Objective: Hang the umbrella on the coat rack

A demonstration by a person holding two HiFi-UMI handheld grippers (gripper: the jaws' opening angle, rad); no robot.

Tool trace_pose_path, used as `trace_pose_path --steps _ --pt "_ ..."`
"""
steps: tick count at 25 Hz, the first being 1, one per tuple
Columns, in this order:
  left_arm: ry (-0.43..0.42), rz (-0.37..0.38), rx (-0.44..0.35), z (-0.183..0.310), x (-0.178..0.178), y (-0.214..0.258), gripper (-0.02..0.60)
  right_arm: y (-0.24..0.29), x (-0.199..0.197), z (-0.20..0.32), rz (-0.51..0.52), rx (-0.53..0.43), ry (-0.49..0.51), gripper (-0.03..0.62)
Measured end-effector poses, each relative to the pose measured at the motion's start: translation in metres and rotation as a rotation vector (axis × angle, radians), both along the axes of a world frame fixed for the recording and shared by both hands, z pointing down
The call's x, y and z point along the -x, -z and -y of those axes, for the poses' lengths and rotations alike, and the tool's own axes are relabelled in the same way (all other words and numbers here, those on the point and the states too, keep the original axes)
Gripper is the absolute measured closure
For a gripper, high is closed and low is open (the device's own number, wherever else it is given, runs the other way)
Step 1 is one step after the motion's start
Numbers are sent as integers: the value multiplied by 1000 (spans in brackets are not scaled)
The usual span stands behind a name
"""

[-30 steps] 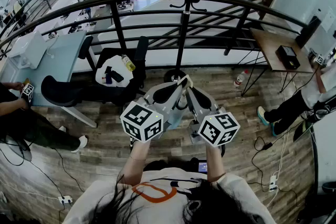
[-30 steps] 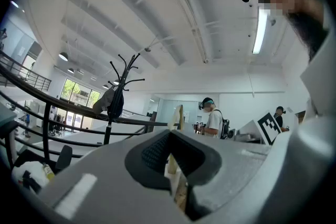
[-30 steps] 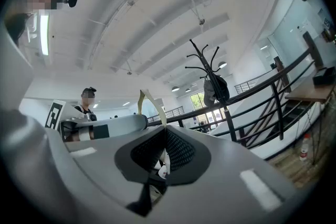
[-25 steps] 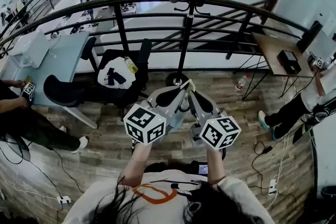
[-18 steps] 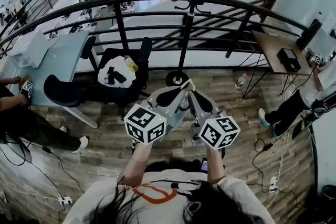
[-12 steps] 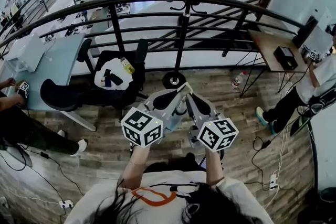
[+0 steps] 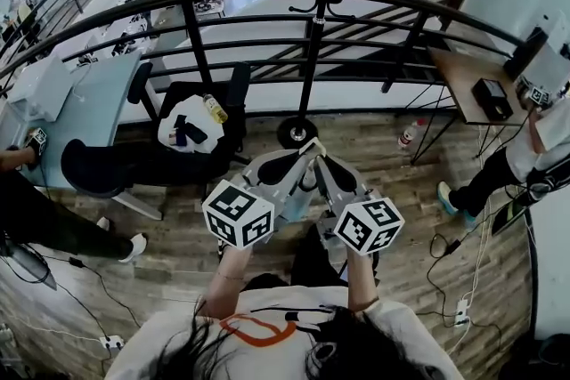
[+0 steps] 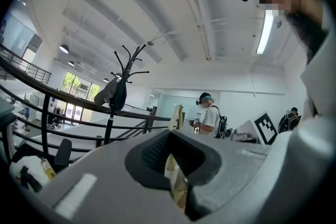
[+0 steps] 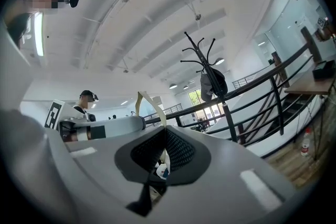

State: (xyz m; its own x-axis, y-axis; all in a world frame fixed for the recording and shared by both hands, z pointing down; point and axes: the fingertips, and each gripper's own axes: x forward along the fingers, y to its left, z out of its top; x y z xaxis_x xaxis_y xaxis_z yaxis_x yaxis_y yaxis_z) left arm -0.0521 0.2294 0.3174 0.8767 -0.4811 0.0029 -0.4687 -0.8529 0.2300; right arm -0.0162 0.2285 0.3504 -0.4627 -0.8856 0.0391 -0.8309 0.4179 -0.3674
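Black metal railing point(image 7: 134, 9) is running across the far edge of the wooden floor point(image 7: 178, 236). Pale blue table point(image 7: 76, 98) is standing at the floor's left side, a brown table point(image 7: 459, 71) at its right side.

Coat rack point(image 7: 309, 58) is standing on the floor's far edge, just inside the railing; a dark bag and a grey cap are hanging from its top hooks. The same rack is showing ahead in both gripper views point(image 8: 118, 97) point(image 9: 210, 81), well apart from the grippers.

Black chair point(image 7: 200, 125) is sitting left of the rack's base, carrying a white sheet and a yellow bottle point(image 7: 215, 108).

Person is holding both grippers side by side at chest height, their tips meeting near the rack's base in the head view.

Left gripper point(image 7: 303, 157) point(image 8: 170, 165): fingers are pressing together on a cream strap point(image 8: 177, 118).

Right gripper point(image 7: 322, 160) point(image 9: 164, 157): fingers are likewise closing tight on the strap point(image 9: 148, 104), whose loop is rising above them.

Umbrella point(image 7: 297, 202): a pale blue folded body is hanging under and between the two grippers, off the rack, carried by its strap point(image 7: 314, 138). A white-and-blue bit of it is showing beneath the right fingers point(image 9: 160, 169).
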Motion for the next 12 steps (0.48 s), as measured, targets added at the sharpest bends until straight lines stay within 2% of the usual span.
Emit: trace_pose_path --steps 4,12 --pt "31 1 9 37 -10 -3 580 -2 -14 37 29 0 29 571" --pt "79 16 -10 118 -57 -5 580 -8 -44 124 1 8 132 571"
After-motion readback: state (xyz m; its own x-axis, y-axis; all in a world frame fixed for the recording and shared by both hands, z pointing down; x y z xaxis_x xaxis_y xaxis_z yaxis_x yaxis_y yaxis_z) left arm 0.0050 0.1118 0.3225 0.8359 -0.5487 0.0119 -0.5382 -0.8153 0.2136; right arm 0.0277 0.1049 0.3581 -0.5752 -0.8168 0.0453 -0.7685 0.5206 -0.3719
